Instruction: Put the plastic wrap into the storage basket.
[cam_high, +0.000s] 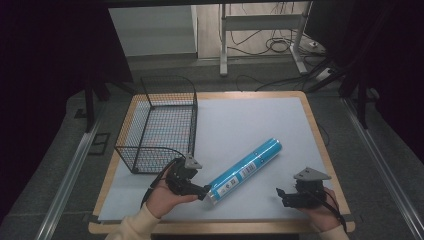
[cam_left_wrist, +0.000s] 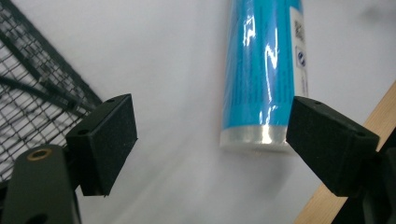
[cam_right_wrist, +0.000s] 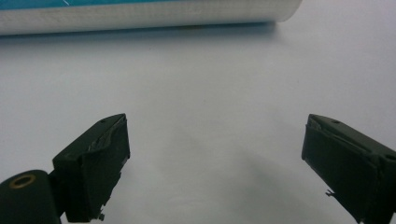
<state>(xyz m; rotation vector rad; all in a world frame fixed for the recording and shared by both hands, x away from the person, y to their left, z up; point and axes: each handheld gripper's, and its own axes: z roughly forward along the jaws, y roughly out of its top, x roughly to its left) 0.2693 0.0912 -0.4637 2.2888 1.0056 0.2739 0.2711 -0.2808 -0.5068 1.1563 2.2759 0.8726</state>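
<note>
Blue tube (cam_high: 245, 170) diagonal mid-table; left gripper (cam_high: 202, 191) jaws wide at its end; right gripper (cam_high: 281, 195) jaws wide, apart.

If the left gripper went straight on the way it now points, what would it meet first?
Probably the near end of the blue tube: it lies just ahead of the open left gripper, toward one jaw's side. Depth is hard to judge; it may slide alongside.

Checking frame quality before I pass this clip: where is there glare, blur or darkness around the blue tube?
High view: table evenly lit, surroundings dark, the blue tube sharp. Left gripper view: white glare streaks on the tube's wrap, wire basket soft, table smeared near the open left claw. Right gripper view: tube at the top edge, soft shadow beneath it, right claw dark.
</note>
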